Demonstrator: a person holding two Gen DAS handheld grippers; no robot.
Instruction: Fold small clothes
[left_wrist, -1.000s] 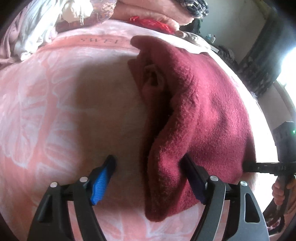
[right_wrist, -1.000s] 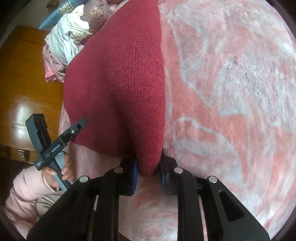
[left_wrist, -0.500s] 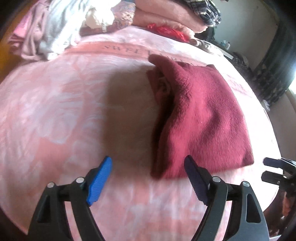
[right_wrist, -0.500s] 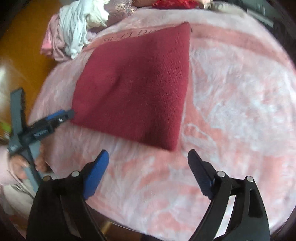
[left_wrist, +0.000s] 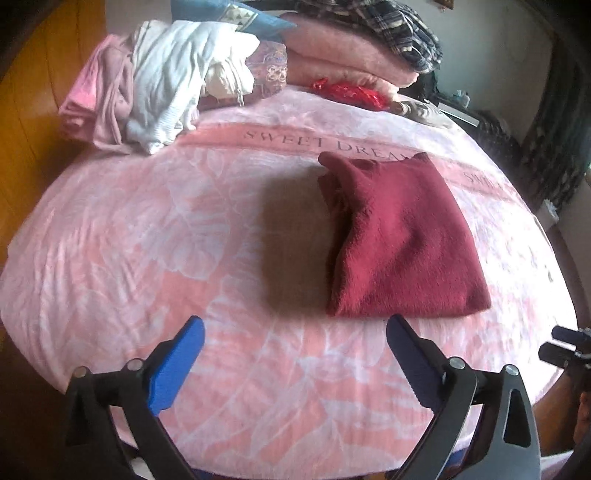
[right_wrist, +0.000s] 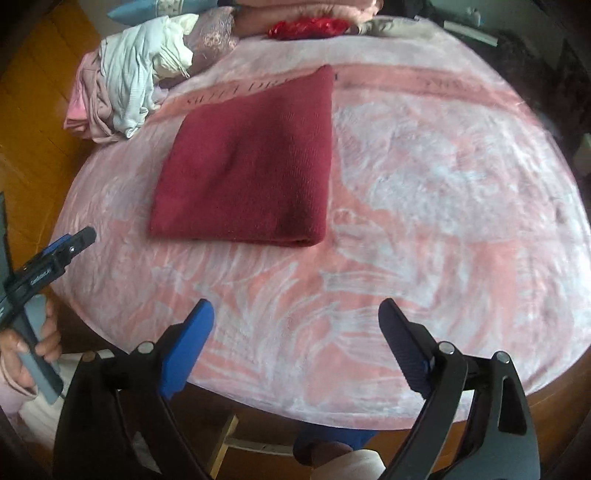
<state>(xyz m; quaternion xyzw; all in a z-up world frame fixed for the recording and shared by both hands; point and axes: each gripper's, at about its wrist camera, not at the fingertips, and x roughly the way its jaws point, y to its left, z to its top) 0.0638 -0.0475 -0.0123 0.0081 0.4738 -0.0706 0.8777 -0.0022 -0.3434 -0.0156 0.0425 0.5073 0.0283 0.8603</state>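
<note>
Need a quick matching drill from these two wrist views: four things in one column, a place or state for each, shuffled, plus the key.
Things
1. maroon sweater
2. white garment
3. red cloth
4. left tongs

Places or states
A. crumpled in the pile at the far left edge of the pink blanket
B. open, holding nothing
C. folded flat on the blanket
D. at the far edge, beside the folded pink blankets

Pairs: 1-C, 2-A, 3-D, 4-B
</note>
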